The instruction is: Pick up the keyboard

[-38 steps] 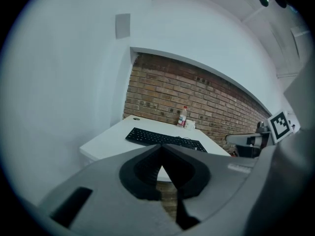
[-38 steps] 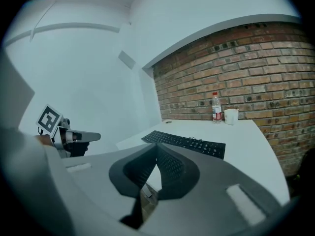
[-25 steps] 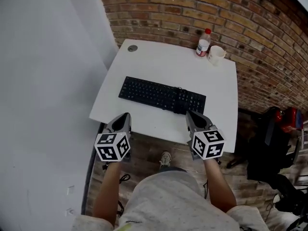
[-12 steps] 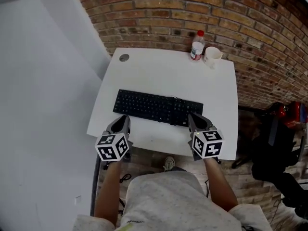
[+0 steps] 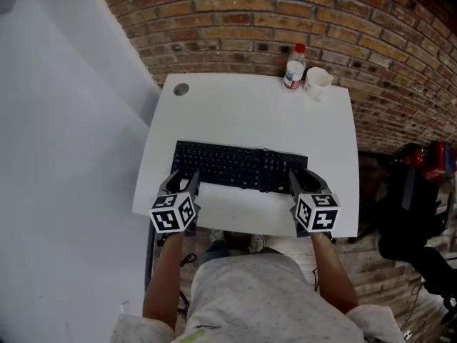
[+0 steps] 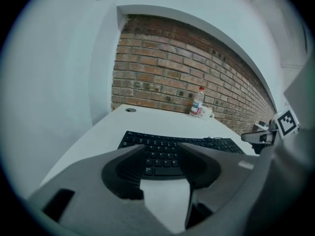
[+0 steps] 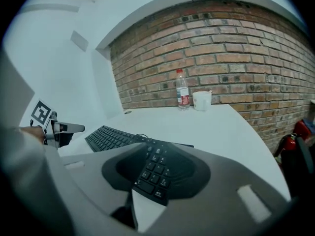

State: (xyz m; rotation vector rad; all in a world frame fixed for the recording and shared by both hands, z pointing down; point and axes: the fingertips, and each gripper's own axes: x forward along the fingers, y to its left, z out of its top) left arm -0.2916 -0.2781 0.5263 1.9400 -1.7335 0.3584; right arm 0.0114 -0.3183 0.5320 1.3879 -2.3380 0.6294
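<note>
Along near edge of keyboard, left gripper and right gripper at its ends, fingers opening, pinching nothing

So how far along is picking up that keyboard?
Approach looks done: left gripper and right gripper sit at the near edge of the keyboard, one per end. In hand: both jaws are opening, its edge in each gap, ungripped. Left: closing and lifting; it lies flat on the table.

A black keyboard lies flat across the white table's near half.
</note>
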